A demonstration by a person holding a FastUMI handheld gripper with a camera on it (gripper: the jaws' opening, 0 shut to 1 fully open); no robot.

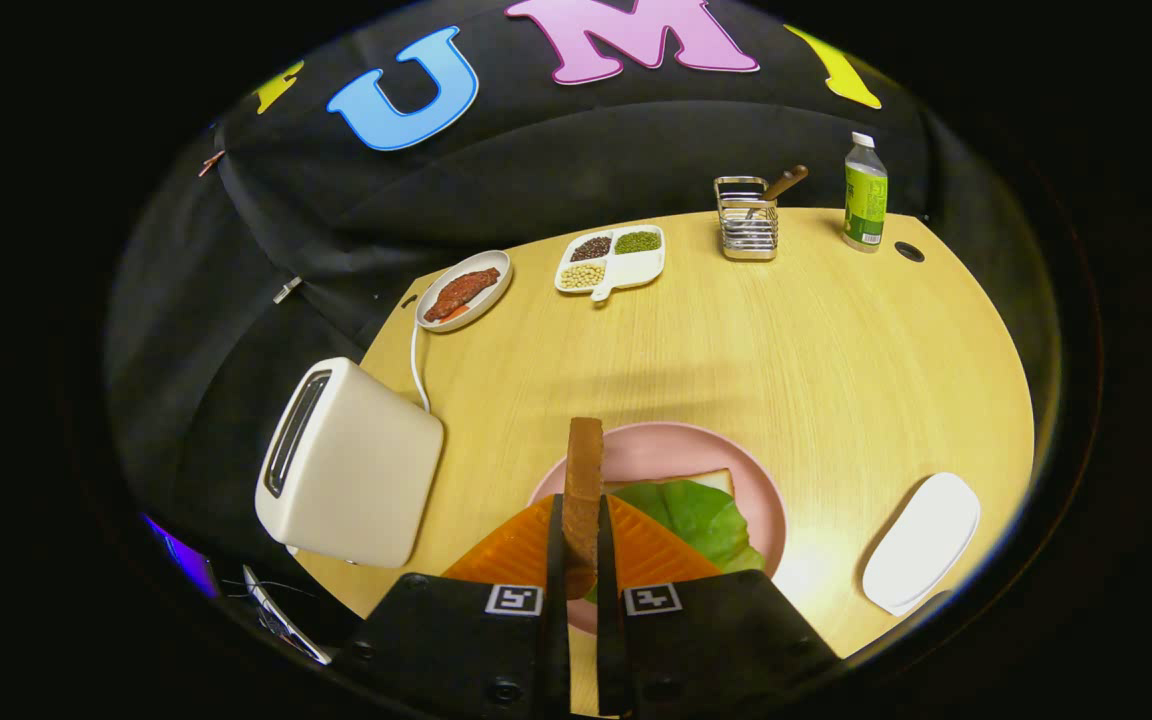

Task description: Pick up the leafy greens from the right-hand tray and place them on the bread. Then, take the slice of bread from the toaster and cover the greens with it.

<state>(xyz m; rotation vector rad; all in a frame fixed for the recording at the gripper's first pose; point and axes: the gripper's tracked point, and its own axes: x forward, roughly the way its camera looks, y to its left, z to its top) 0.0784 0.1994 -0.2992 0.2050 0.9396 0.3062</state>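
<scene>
My gripper (582, 525) is shut on a slice of bread (584, 470), held on edge so its brown crust faces me and stands up between the fingers. Right below and beyond it sits a pink plate (676, 450) carrying another bread slice (711, 480) with a green leaf (698, 518) laid over it. The held slice hangs above the plate's left part. To the left of the plate stands the white toaster (348, 465), its slots showing dark. A white oval tray (921, 542) lies to the right of the plate.
At the back of the wooden table (786, 350) are a small oval dish with reddish meat (463, 290), a divided dish of beans and grains (611, 260), a wire holder with a wooden-handled utensil (748, 225) and a green-labelled bottle (865, 195). The toaster's cord (416, 370) runs toward the meat dish.
</scene>
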